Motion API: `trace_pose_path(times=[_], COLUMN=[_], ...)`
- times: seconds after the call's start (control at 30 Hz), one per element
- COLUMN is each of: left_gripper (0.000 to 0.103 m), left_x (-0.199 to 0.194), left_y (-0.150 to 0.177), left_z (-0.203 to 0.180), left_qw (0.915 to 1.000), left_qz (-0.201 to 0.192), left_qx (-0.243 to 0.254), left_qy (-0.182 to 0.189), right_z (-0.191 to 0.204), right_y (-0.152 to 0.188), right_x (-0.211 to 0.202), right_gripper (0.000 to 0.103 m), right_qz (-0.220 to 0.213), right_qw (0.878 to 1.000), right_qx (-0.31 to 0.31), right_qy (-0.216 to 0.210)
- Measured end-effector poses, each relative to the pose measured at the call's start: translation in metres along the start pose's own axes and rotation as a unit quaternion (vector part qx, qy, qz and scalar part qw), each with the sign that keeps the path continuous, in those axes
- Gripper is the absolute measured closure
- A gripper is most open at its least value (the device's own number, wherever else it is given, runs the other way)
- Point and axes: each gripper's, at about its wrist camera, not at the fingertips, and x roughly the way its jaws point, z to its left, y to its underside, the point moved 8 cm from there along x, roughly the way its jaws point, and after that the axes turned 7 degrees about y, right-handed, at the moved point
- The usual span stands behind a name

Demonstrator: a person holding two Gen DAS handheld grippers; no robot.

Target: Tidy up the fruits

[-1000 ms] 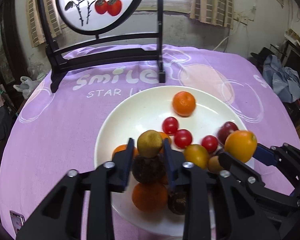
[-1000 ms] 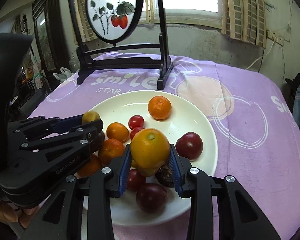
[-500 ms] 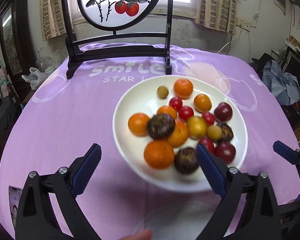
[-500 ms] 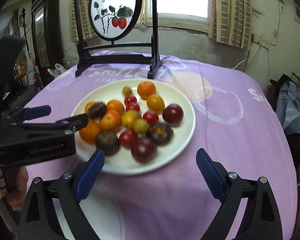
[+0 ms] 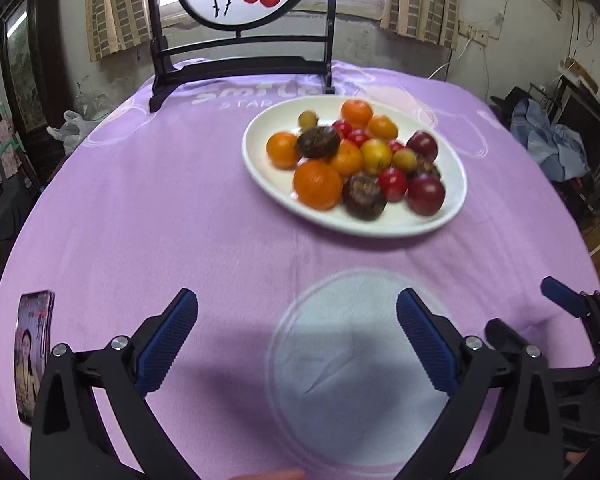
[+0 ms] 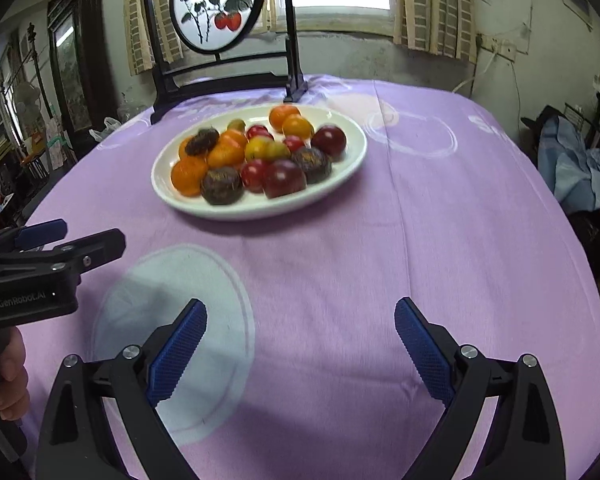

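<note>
White plate [image 5: 260, 168] sits mid-table on the purple cloth [image 5: 160, 220], piled w/ fruit: oranges [image 5: 318, 184], red cherry tomatoes [image 5: 392, 182], dark plums [image 5: 425, 194], brownish passion fruits [image 5: 363, 200], a small green one [image 5: 308, 119] at the far rim. Left gripper [image 5: 296, 340] has just been opening, jaws wide, nothing between them, over a pale printed circle [image 5: 352, 364]. Right gripper [image 6: 300, 344] likewise just been opening, empty, near the table edge, well apart from plate.

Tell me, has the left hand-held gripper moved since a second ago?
Yes. The left hand-held gripper has backed away from the white plate, which now sits farther up the view, its jaws having just been opening, empty.
</note>
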Motion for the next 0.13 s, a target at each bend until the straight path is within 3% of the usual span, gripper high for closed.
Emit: trace_pose_path(times=[0.13], left_gripper=[0.005], left_x=[0.011], left_y=[0.024], left_z=[0.008], left_qw=[0.9997], left_qz=[0.012], left_qx=[0.012], left_qy=[-0.019], right_z=[0.003], right_y=[0.020], right_x=[0.003], right_gripper=[0.007], right_qz=[0.016], right_qw=[1.000], right_qx=[-0.014], right_qy=[0.005])
